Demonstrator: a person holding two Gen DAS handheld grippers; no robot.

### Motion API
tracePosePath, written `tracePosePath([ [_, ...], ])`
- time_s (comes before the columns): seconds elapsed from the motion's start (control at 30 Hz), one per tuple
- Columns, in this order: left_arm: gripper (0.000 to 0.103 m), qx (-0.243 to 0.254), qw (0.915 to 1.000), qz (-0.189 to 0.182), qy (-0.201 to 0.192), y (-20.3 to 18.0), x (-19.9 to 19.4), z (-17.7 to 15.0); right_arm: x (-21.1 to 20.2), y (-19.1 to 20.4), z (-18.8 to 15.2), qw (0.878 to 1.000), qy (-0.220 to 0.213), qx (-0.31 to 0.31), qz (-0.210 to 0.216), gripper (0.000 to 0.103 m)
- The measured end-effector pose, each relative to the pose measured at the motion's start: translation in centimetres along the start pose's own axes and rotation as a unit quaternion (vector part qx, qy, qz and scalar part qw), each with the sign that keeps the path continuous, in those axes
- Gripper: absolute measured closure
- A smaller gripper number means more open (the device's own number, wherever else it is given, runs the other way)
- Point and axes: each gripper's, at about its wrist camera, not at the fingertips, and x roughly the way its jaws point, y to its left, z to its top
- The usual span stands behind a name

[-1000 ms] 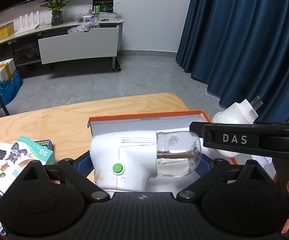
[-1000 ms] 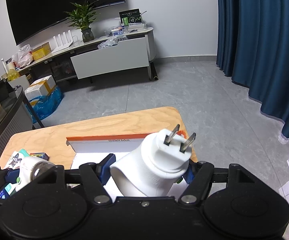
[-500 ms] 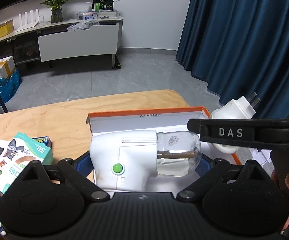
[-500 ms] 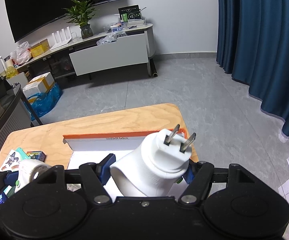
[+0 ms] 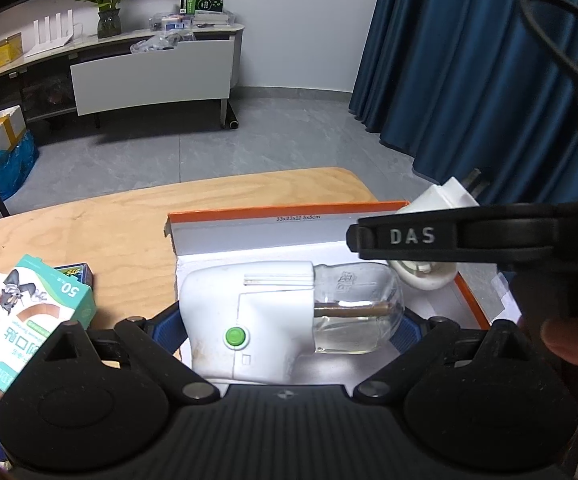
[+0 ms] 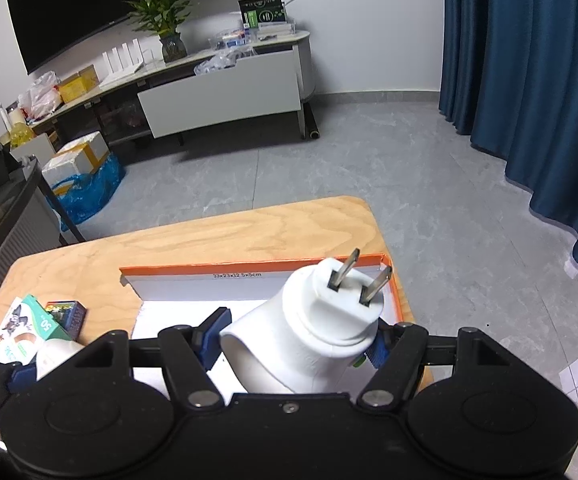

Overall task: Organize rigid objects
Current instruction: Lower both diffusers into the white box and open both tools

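Note:
My left gripper [image 5: 289, 322] is shut on a white plug-in vaporizer [image 5: 245, 320] with a green button and a clear liquid bottle, held sideways over the near end of the box. The box is an open white cardboard box with an orange rim [image 5: 289, 211] on the wooden table [image 5: 109, 232]. My right gripper [image 6: 295, 344] is shut on a white two-prong plug adapter [image 6: 321, 320], prongs pointing up and away, above the box's right half [image 6: 249, 269]. In the left wrist view that adapter [image 5: 445, 200] shows behind the right gripper's black bar.
A teal carton [image 5: 37, 320] and a small dark card box [image 5: 75, 274] lie on the table left of the box. The table's rounded right edge [image 6: 373, 220] runs close past the box. A hand [image 5: 569, 344] grips the right tool. Blue curtains hang to the right.
The right gripper with the adapter has eased slightly forward and down over the box. The left gripper has hardly moved. Both grips are unchanged.

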Motion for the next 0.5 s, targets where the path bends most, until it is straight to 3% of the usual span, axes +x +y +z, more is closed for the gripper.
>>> tracePosePath([
  [0.23, 0.004, 0.005, 0.9999, -0.013, 0.006, -0.4, 1.5, -0.2, 0.0, -0.6, 0.4, 1.0, -0.016, 0.011, -0.001, 0.019],
  [0.5, 0.004, 0.007, 0.9996, -0.025, 0.011, -1.3, 3.1, 0.1, -4.0, -1.8, 0.2, 0.997, -0.066, 0.025, -0.017, 0.017],
])
